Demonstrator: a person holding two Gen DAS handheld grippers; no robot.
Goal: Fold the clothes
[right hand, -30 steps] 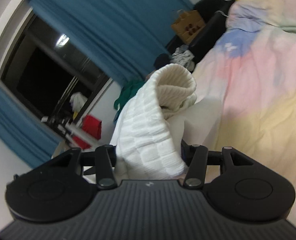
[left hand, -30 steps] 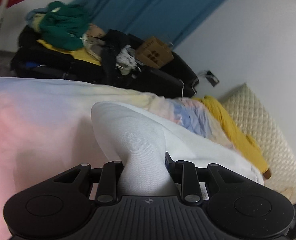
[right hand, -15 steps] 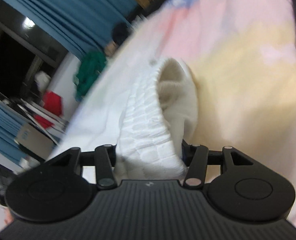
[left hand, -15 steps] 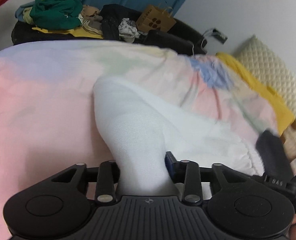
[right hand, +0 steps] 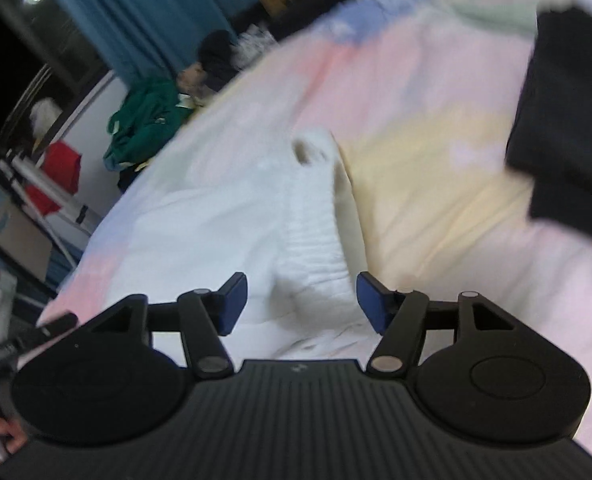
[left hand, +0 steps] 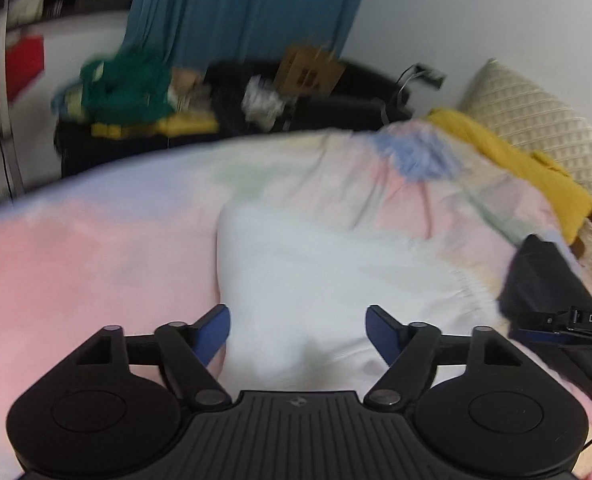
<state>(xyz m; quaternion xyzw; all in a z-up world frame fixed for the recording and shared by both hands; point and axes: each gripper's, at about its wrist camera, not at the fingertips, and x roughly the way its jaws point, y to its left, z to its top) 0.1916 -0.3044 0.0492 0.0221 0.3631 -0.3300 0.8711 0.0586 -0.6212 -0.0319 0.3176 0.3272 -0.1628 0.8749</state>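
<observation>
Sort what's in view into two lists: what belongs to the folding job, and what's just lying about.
Belongs to the job:
- white garment, lying on the bed
- left hand-held gripper, open
- right hand-held gripper, open
- pastel bedspread, the work surface

Lying about:
- green clothing on the pile behind the bed
- yellow cloth by the pillow
- cream pillow
- brown box
- blue curtain

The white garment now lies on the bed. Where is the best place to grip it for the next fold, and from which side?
Probably at the ribbed band of the white garment, which stands up as a ridge just ahead of the open right claw. Come from the near side, along the bedspread, one finger on each flank of the ridge. The flat body before the open left claw offers no raised fold.
</observation>
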